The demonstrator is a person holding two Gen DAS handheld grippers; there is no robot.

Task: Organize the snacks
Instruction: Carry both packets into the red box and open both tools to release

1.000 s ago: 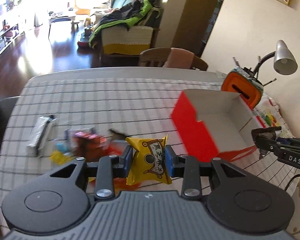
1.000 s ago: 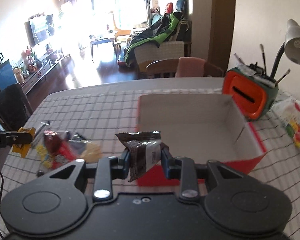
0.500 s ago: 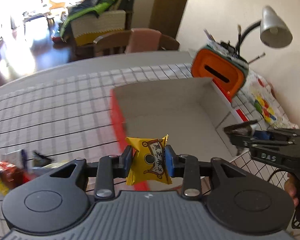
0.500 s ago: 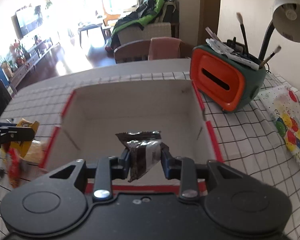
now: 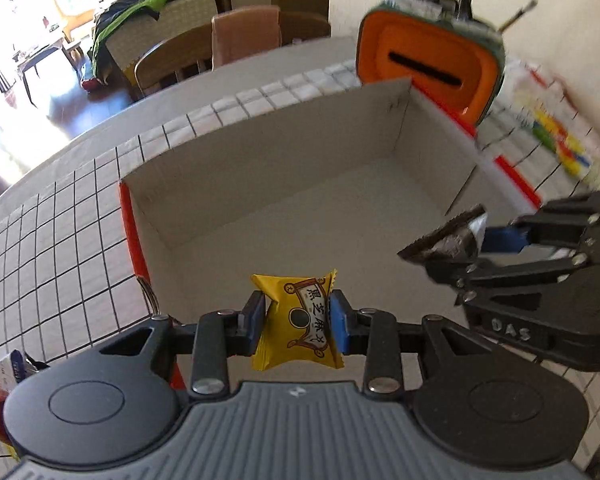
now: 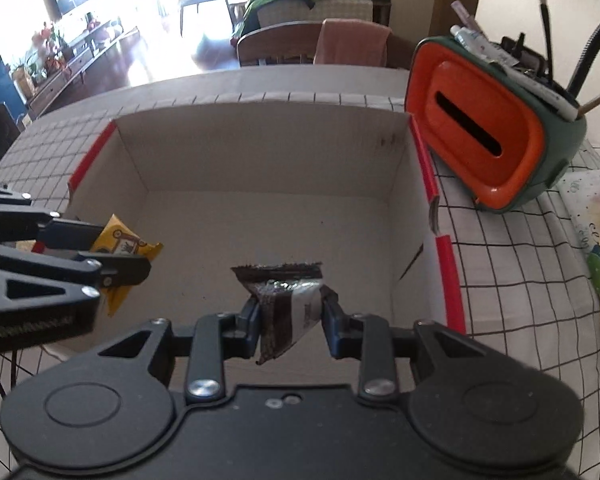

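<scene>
Yellow snack packet is clenched in the left tongs above the open cardboard box. Right tongs grasp a brown snack packet over the same box, which stands on the checked surface.

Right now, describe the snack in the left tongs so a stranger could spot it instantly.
Find the big red-edged white cardboard box on the checked tablecloth. Over its near-left side, the left tongs pinch a small yellow pillow-shaped packet with black characters. The other held snack, a dark brown wrapper, isn't yellow.
</scene>
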